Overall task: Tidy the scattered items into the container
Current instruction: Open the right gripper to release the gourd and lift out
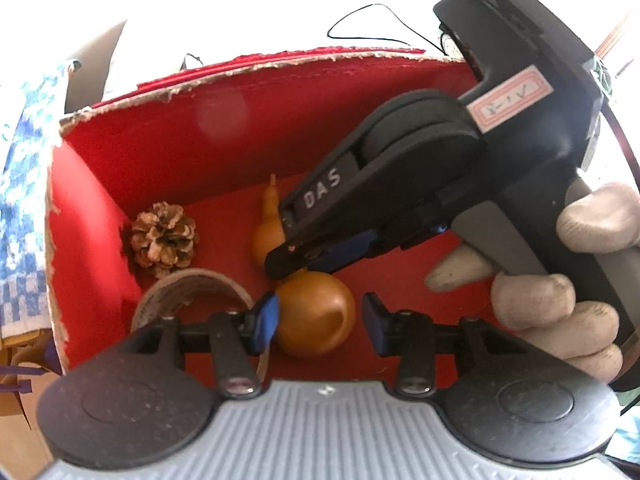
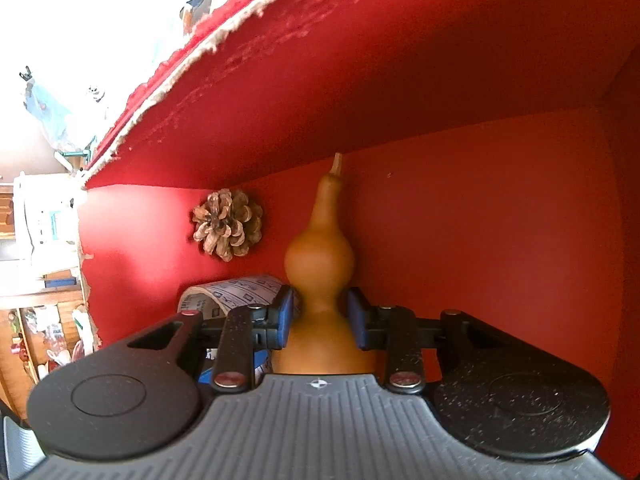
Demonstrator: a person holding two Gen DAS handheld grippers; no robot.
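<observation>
A red cardboard box (image 1: 224, 132) holds a pine cone (image 1: 164, 238), a roll of tape (image 1: 188, 288) and a tan gourd (image 1: 316, 312). My right gripper (image 2: 320, 318) is inside the box (image 2: 440, 80); its blue pads sit on both sides of the gourd's (image 2: 320, 256) narrow waist, touching or nearly so. The pine cone (image 2: 228, 224) and tape roll (image 2: 236, 292) lie to its left. My left gripper (image 1: 320, 322) is open above the box, its pads either side of the gourd's round base without touching. The right gripper (image 1: 300, 258) shows there from the side, held by a gloved hand.
A blue and white checked cloth (image 1: 20, 200) lies left of the box. A thin black cable (image 1: 372, 20) runs behind it. Shelves with clutter (image 2: 40, 300) show beyond the box's torn left edge.
</observation>
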